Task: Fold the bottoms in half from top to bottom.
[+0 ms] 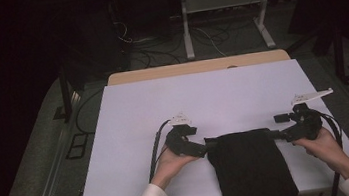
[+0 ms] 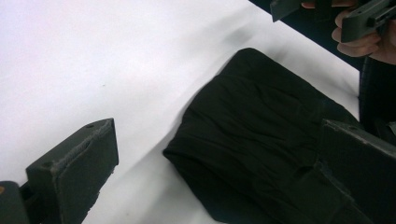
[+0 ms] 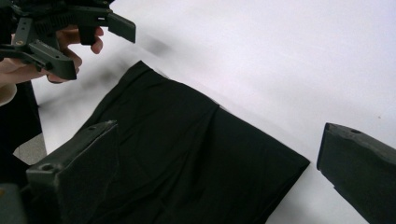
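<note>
A black folded cloth (image 1: 251,166) lies on the white table (image 1: 213,98) at the near edge and hangs over it toward the person. My left gripper (image 1: 205,147) sits at the cloth's far left corner and my right gripper (image 1: 272,134) at its far right corner, each held in a hand. In the left gripper view my left gripper (image 2: 224,144) is open, its jaws wide apart over the cloth (image 2: 261,135). In the right gripper view my right gripper (image 3: 219,163) is also open above the cloth (image 3: 187,154). Neither one holds any fabric.
A wooden strip (image 1: 199,67) runs along the table's far edge. Behind it stand the white legs of a frame (image 1: 187,31), with cables (image 1: 157,55) on the dark floor. Bare white tabletop stretches beyond the cloth.
</note>
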